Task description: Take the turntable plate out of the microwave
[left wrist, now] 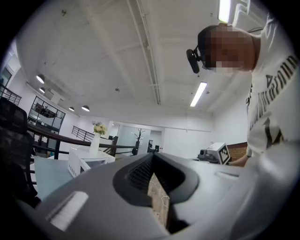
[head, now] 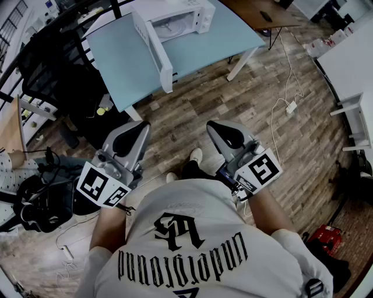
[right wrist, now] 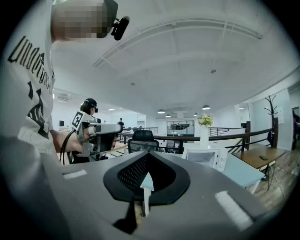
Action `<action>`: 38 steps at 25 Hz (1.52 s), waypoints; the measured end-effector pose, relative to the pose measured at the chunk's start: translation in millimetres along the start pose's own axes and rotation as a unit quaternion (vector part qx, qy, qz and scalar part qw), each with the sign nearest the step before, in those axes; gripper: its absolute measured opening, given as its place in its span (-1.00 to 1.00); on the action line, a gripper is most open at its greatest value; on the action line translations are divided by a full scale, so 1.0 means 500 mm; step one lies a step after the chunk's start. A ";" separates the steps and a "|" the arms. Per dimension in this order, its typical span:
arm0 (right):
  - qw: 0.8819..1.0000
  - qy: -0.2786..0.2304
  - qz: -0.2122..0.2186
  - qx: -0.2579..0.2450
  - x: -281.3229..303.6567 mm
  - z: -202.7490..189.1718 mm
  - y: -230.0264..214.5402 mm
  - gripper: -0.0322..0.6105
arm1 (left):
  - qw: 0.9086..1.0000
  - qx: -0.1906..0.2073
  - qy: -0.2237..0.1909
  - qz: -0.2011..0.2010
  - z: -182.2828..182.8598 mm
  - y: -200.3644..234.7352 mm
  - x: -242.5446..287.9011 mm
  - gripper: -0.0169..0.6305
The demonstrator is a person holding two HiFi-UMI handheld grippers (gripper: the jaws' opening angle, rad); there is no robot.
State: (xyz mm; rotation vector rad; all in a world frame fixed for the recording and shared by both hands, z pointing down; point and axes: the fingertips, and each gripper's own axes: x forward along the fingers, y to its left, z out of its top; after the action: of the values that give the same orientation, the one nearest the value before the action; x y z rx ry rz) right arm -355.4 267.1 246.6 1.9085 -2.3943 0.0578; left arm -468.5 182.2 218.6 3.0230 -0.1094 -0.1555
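The white microwave (head: 185,13) stands on a light-blue table (head: 122,49) at the far side, its door (head: 152,51) swung wide open toward me. Inside the cavity a pale round turntable plate (head: 169,26) shows faintly. Both grippers are held close to my body, well short of the table. My left gripper (head: 130,137) and my right gripper (head: 226,132) are shut, with nothing between the jaws. The left gripper view has the microwave (left wrist: 86,161) small beyond its shut gripper (left wrist: 152,158). In the right gripper view the microwave (right wrist: 206,157) lies beyond the shut gripper (right wrist: 147,157).
A black office chair (head: 49,70) stands left of the table. A brown desk (head: 256,11) and a white desk (head: 349,58) are at the right. A white cable with a plug (head: 289,106) lies on the wood floor. A vase of flowers (right wrist: 205,127) sits on the microwave.
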 end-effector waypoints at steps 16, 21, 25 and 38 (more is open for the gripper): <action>1.000 -0.007 0.005 0.020 0.001 -0.044 -0.210 -0.89 | 1.000 -0.015 0.013 -0.002 -0.058 0.054 0.206 -0.80; 1.000 0.001 0.015 0.023 0.030 -0.057 -0.340 -0.89 | 1.000 -0.019 0.016 0.003 -0.082 0.118 0.349 -0.79; 0.999 0.009 0.023 0.021 0.065 -0.046 -0.438 -0.89 | 0.999 -0.027 0.019 0.012 -0.087 0.185 0.438 -0.80; 0.999 0.013 0.005 0.038 0.103 -0.079 -0.600 -0.89 | 0.999 -0.046 0.017 0.000 -0.115 0.265 0.613 -0.80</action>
State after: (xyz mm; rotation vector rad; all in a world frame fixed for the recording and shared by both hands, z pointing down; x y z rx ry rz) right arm -73.1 153.0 284.3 1.9140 -2.4178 0.1750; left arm -167.2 33.4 260.6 2.9322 -0.0969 -0.1068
